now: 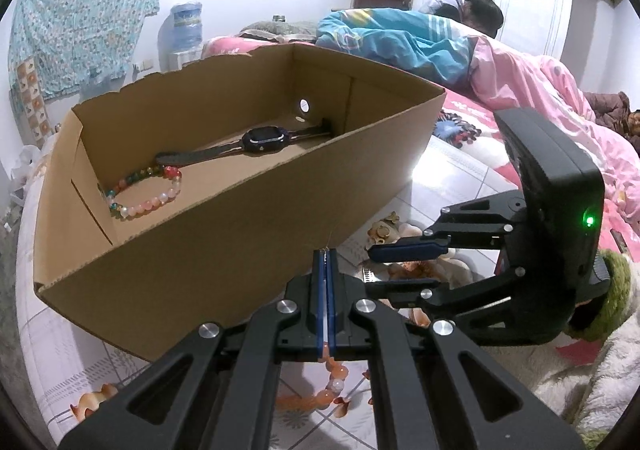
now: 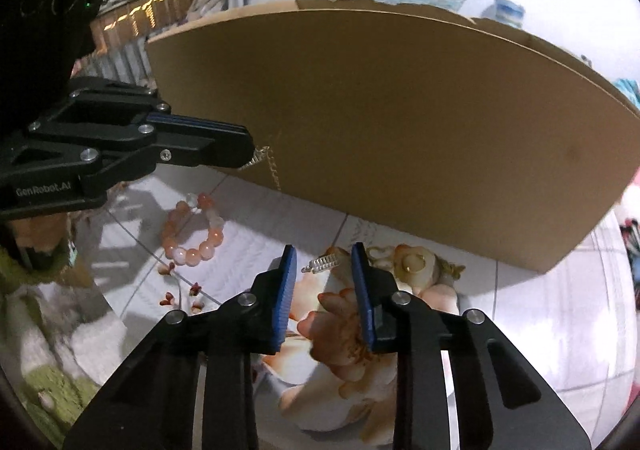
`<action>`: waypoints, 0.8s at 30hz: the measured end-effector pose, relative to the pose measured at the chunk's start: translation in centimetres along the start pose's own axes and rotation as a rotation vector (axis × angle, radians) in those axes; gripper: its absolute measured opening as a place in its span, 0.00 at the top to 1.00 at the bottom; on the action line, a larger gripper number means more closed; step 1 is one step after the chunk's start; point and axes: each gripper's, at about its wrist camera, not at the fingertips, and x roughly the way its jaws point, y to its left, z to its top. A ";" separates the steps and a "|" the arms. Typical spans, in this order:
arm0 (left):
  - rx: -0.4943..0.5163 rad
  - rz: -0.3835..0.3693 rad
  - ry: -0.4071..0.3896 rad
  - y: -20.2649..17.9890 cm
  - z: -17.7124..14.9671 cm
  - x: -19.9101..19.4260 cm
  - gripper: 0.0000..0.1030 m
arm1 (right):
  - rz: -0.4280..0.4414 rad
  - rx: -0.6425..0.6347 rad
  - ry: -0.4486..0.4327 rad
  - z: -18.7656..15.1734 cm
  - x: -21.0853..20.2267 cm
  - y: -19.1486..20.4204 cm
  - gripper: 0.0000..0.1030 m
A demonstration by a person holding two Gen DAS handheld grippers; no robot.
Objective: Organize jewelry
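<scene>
An open cardboard box [image 1: 240,234] stands on the bed cover. Inside it lie a dark wristwatch [image 1: 264,138] and a multicoloured bead bracelet [image 1: 148,190]. My left gripper [image 1: 326,255] is shut just before the box's near wall. In the right wrist view the left gripper [image 2: 251,152] pinches a thin silver chain [image 2: 264,157] that dangles against the box [image 2: 400,110]. My right gripper [image 2: 323,250] is partly open over a small silver ridged piece [image 2: 322,263] on the cover; the pads do not touch it. An orange-pink bead bracelet [image 2: 192,230] lies left of it.
A person in blue and pink [image 1: 400,38] lies across the bed behind the box. A water bottle [image 1: 187,26] stands by the far wall. Fuzzy green and white fabric [image 2: 48,382] lies at the near left of the flower-printed cover.
</scene>
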 end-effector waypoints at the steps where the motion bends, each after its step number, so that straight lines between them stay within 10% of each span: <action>1: -0.001 -0.001 0.000 0.1 -0.1 0.0 0.99 | 0.005 -0.009 0.007 0.3 0.2 0.0 0.82; 4: -0.003 -0.005 -0.001 0.2 -0.3 -0.1 0.99 | 0.025 -0.021 0.023 0.8 0.4 0.0 0.95; 24: 0.004 -0.018 -0.026 -0.3 -0.3 -1.5 0.99 | 0.018 0.064 -0.006 0.1 -1.9 -0.9 1.00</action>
